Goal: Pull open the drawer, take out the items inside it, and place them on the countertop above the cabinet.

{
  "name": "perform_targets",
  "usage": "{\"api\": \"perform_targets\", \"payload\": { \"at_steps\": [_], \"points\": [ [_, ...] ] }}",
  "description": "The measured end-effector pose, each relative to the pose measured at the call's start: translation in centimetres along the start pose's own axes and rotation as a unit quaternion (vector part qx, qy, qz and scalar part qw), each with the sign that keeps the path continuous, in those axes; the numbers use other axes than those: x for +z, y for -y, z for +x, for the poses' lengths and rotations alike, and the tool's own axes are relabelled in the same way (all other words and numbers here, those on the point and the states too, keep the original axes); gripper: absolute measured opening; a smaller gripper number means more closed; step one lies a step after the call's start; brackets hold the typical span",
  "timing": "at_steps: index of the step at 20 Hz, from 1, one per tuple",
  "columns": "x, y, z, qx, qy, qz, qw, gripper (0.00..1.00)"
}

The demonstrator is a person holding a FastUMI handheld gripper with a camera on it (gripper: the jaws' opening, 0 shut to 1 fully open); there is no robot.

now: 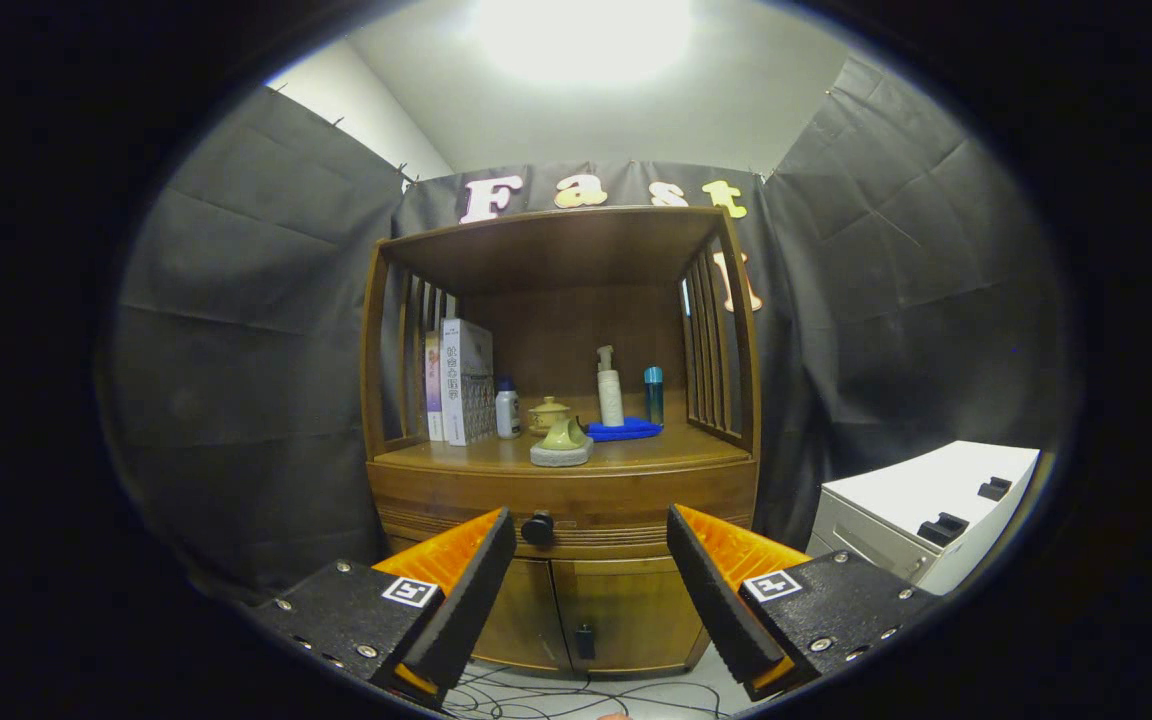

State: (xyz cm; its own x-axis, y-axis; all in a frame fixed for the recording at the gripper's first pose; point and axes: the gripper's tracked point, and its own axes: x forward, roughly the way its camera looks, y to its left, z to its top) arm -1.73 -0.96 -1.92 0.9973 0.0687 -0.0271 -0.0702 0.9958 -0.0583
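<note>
A wooden cabinet [561, 480] stands straight ahead against the black cloth wall. Its drawer [616, 505] sits closed below the countertop [656, 452], with a round dark knob [537, 528] on its front. My gripper [591, 535] is open, a short way back from the drawer front, with nothing between the fingers. The knob shows just inside the left fingertip [498, 530]. What lies inside the drawer is hidden.
On the countertop stand books [461, 380], a small white bottle [507, 410], a yellow teapot [548, 414], a green piece on a grey block [563, 445], a pump bottle [610, 388], a blue bottle [654, 394] and a blue cloth [624, 430]. A white box [926, 510] stands right. Cables [576, 695] lie on the floor.
</note>
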Motion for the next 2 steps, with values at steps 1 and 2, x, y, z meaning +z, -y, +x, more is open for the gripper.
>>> {"api": "perform_targets", "payload": {
  "at_steps": [1,2],
  "points": [
    [0.13,-0.04,-0.01,0.000,0.002,0.000,1.000,0.95],
    [0.27,-0.03,-0.21,0.000,0.004,-0.002,1.000,0.95]
  ]
}}
